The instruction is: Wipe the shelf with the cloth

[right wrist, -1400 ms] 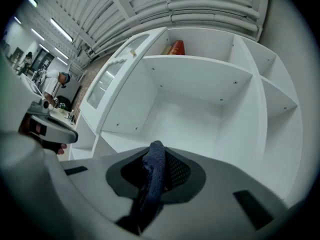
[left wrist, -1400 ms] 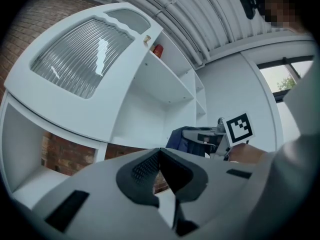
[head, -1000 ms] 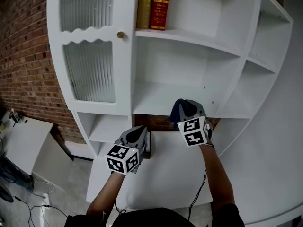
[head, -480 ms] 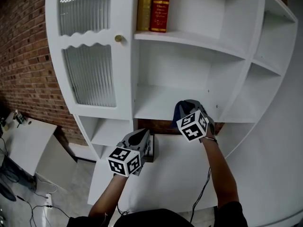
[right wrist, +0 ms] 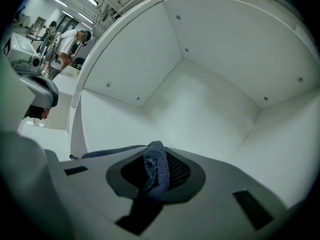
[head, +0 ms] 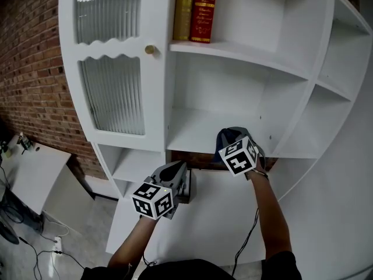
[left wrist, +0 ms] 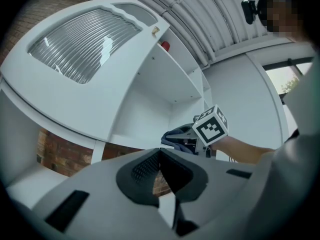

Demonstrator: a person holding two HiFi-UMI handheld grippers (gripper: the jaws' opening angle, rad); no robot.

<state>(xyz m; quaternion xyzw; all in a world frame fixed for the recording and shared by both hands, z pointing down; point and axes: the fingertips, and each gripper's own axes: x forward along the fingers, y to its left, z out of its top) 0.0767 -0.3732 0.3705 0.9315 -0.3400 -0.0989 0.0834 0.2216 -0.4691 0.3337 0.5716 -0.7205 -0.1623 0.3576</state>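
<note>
The white shelf unit fills the head view. My right gripper is shut on a dark blue cloth at the front edge of the middle shelf board. In the right gripper view the cloth is pinched between the jaws, facing the bare white compartment. My left gripper hangs lower and to the left, in front of the low white table; its jaws are shut with nothing between them. The left gripper view also shows the right gripper with the cloth.
A ribbed-glass cabinet door with a brass knob stands left of the open compartment. Two books stand on the shelf above. A brick wall lies to the left, a white table below. A person stands far off.
The right gripper with the cloth has shifted slightly right and nearer the middle shelf's edge. The left gripper has drifted a little to the right and down.
</note>
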